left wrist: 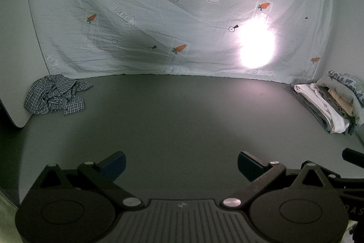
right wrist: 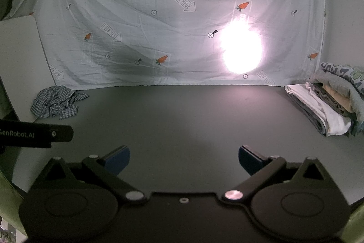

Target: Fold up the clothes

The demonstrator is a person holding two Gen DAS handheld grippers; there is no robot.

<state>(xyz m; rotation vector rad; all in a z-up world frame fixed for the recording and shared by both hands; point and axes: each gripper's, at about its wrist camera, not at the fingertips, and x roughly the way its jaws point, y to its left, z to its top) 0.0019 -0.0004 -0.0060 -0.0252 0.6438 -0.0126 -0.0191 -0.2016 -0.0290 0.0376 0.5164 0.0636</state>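
Hovering left tool (left wrist: 180, 162), angled down, jaws wide, table (left wrist: 182, 120) beneath

Crumpled blue-and-white checked shirt (left wrist: 55, 95) lies bunched at the far left of the dark table, unfolded, against the leaning white board. Far right: stack of folded clothes (left wrist: 334, 106), white and grey at bottom, beige in the middle, grey printed piece on top.

Makeshift recording setup, carrot-print bedsheet (left wrist: 159, 3) backdrop, grey table (left wrist: 182, 117)

Dim scene, glare behind sheet (left wrist: 159, 3), fisheye-curved dark corners
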